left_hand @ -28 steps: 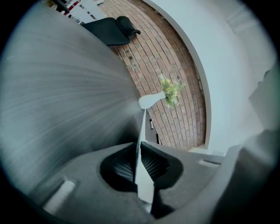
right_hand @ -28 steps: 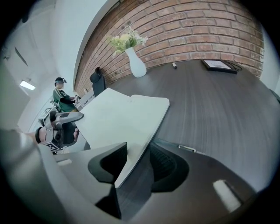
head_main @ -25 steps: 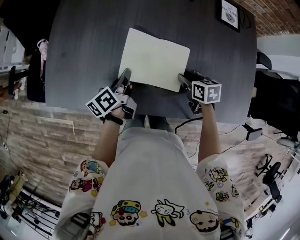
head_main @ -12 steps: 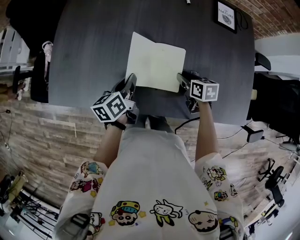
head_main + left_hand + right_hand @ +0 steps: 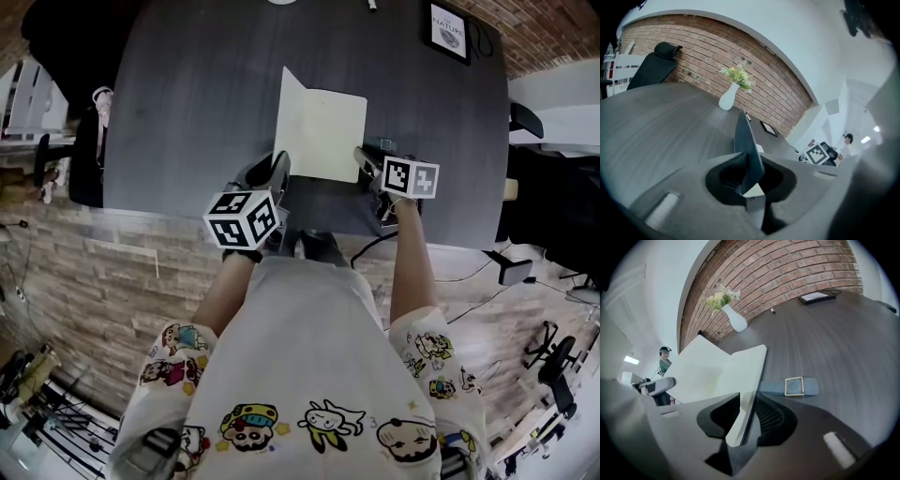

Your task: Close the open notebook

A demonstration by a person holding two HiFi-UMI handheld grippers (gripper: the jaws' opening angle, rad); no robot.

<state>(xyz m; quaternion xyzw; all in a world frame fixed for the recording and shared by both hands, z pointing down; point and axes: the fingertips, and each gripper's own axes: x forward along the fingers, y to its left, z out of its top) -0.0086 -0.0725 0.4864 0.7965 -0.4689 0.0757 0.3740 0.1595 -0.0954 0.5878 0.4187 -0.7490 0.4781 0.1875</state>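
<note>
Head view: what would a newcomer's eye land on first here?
The pale notebook on the dark table is half folded. Its left cover stands nearly upright, pinched in the left gripper, whose jaws have just eased slightly. The right gripper sits at the notebook's right edge, and its jaws have just been closing around it.

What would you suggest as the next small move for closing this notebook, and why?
Probably swing the left gripper rightward, folding the left leaf over. It pinches that leaf, which stands about upright, jaws just eased slightly; the right gripper, jaws just closing, straddles the notebook's right half.
</note>
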